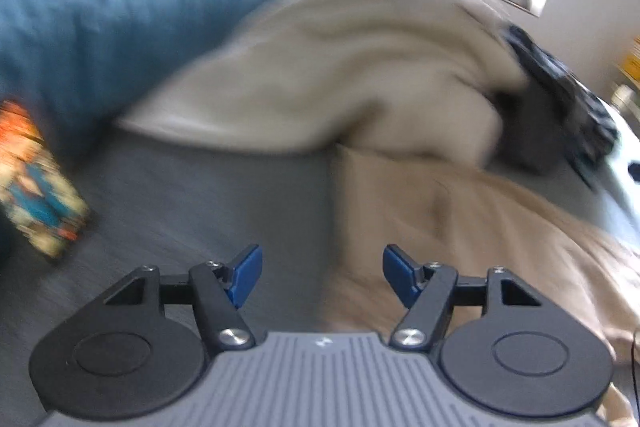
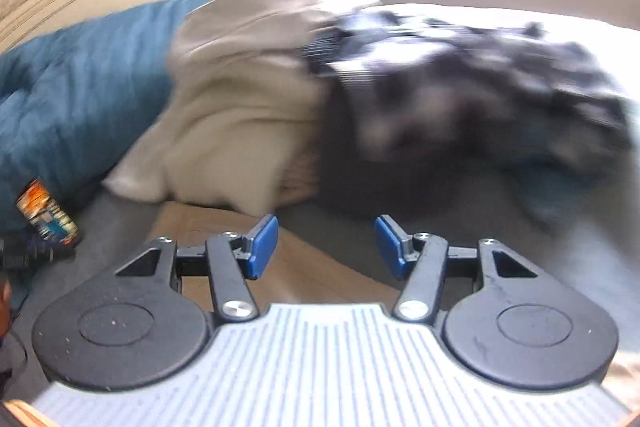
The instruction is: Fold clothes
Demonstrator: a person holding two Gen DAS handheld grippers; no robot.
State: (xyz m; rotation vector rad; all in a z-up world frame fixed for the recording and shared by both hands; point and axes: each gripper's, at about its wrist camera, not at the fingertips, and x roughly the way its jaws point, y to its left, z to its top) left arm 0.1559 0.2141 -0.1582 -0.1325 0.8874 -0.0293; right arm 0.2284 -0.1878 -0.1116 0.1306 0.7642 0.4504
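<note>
Grey bedding (image 1: 192,195) covers the bed that carries everything, with bright window light washing out the far wall; both views are smeared by motion blur; a teal quilt (image 1: 100,15) is bunched at the far left, and a small box with an orange and blue print (image 1: 38,183) lies just beside it on the grey sheet; a cream garment (image 1: 320,75) is heaped in the middle, resting against the quilt, its near edge touching a tan garment (image 1: 460,227) spread flat nearer the cameras; a dark patterned garment (image 2: 480,95) lies crumpled on the right, touching the cream heap; the left gripper (image 1: 322,275) hangs over the left edge of the tan garment, jaws spread with nothing between the blue pads; the right gripper (image 2: 326,245) hangs above the tan garment's far corner, jaws likewise spread and empty
</note>
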